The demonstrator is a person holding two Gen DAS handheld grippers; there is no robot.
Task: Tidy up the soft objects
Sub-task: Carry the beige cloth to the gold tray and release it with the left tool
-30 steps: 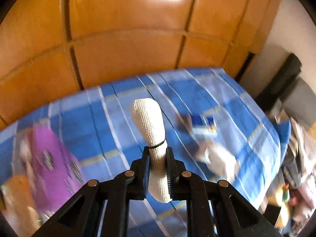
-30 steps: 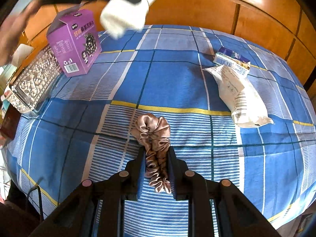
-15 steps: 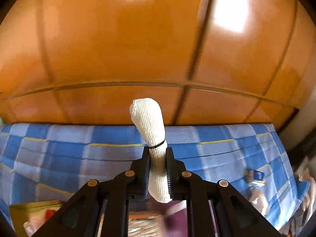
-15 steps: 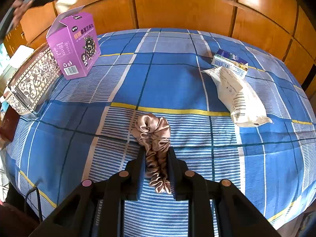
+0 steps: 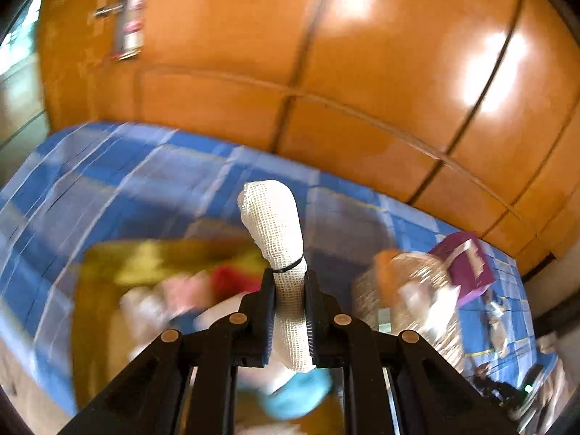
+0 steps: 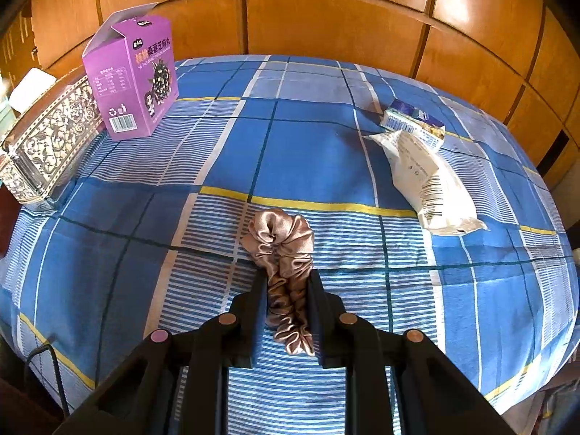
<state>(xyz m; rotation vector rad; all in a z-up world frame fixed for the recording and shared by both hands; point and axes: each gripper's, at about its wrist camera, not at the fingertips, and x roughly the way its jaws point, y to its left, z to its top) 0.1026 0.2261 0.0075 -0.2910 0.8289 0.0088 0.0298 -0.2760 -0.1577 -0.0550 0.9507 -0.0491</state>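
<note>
Between the right jaws: the right gripper (image 6: 288, 290) is pinching a tan scrunchie (image 6: 282, 253), jaws nearly closed on its gathered middle, its ruffled loop sticking out past the fingertips.
Under the scrunchie: the blue checked sheet (image 6: 301, 152) is lying flat; whether the loop is touching it or hanging just above, I cannot tell.
Right of the scrunchie: a white packet (image 6: 427, 185) is lying on the sheet, well apart.
Beyond the packet: a small blue carton (image 6: 413, 121) is lying at the packet's far end, touching it.
Far left of the scrunchie: a purple box (image 6: 132, 76) is standing upright with its top flap open.
Left of the box: a silver patterned tray (image 6: 47, 145) is sitting just beside it, at the sheet's edge.
Behind everything: orange wood panels (image 6: 326, 11) are running along the far side of the bed.
Between the left jaws: the left gripper (image 5: 288, 290) is clamping a white mesh roll (image 5: 279, 250), jaws drawn tight on its lower half, a thin black band circling it just above the fingertips.
Below the roll: blurred yellow, red, pink and turquoise shapes are showing, too smeared to name.
Right of the roll: the tray (image 5: 417, 290) and box (image 5: 465, 264) are showing blurred.
Beyond the roll: the sheet (image 5: 127, 166) and panels (image 5: 326, 72) are filling the view.
</note>
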